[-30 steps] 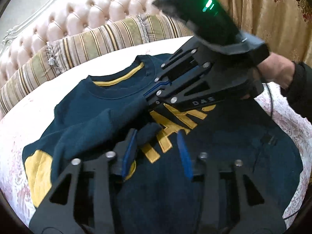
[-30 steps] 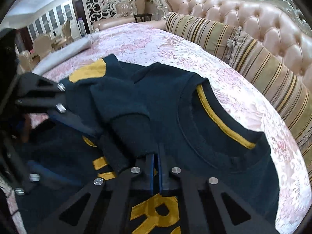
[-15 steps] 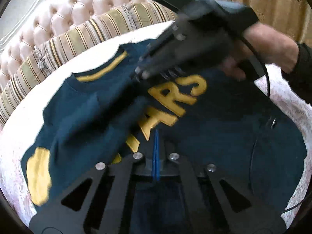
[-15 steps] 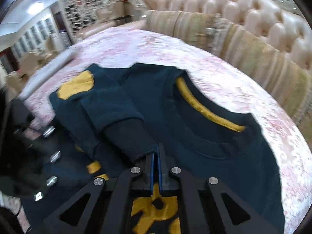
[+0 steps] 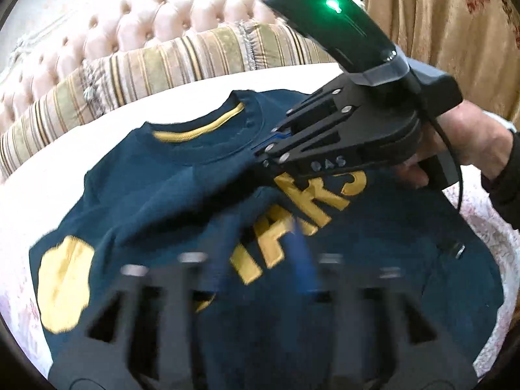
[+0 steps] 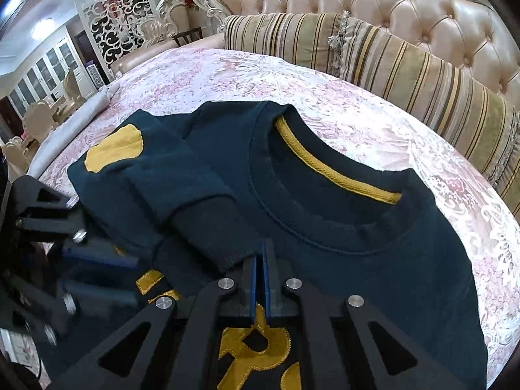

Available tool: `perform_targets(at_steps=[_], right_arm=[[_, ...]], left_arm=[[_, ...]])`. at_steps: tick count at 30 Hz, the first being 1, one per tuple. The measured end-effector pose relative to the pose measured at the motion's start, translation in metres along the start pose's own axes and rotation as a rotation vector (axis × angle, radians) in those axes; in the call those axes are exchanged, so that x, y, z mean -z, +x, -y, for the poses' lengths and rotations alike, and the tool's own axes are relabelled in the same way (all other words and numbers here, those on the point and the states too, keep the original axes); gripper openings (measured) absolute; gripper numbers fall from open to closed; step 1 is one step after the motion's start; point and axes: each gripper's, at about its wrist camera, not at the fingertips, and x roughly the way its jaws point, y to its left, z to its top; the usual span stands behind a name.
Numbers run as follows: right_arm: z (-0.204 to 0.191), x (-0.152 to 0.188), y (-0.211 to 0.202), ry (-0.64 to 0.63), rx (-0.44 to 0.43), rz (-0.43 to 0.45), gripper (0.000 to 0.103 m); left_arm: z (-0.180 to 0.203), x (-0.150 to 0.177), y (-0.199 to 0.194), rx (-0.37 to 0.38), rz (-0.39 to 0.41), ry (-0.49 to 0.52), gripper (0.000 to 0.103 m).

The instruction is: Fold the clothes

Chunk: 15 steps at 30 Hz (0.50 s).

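So the left hand-held gripper (image 5: 260,253) is opening up right over the yellow letters (image 5: 292,214) of the navy sweatshirt (image 6: 373,260), nothing between its blurry blue pads. Just past it, the right hand-held gripper (image 6: 259,260) is pinched closed at the folded-in sleeve cuff (image 6: 208,237). Beyond both, the sweatshirt lies flat on the pink bed (image 6: 227,74), collar toward the striped pillows (image 6: 406,68).
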Motion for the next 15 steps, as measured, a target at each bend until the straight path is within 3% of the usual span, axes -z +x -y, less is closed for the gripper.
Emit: perform_targets(at_steps=[3,5,8,9,10,15], right_arm=[[0.000,0.000,0.000,-0.001,-0.003,0.003,0.003],[0.000,0.001,0.000,0.003,-0.007,0.007,0.003],[0.001,0.002,-0.001,0.014,-0.018,0.009,0.003],[0.002,0.002,-0.001,0.017,-0.019,0.008,0.003],[0.002,0.001,-0.001,0.019,-0.020,0.006,0.003],[0.000,0.003,-0.002,0.026,0.004,0.007,0.003]], left_arm=[[0.002,-0.008,0.005,0.002,0.007,0.025,0.056],[0.007,-0.008,0.010,0.000,-0.011,0.042,0.051],[0.009,-0.009,0.024,-0.039,-0.055,0.074,0.030],[0.009,-0.009,0.027,-0.055,-0.069,0.079,0.016],[0.011,-0.006,0.025,-0.059,-0.075,0.076,0.013],[0.020,0.000,0.010,-0.008,-0.085,0.062,0.010]])
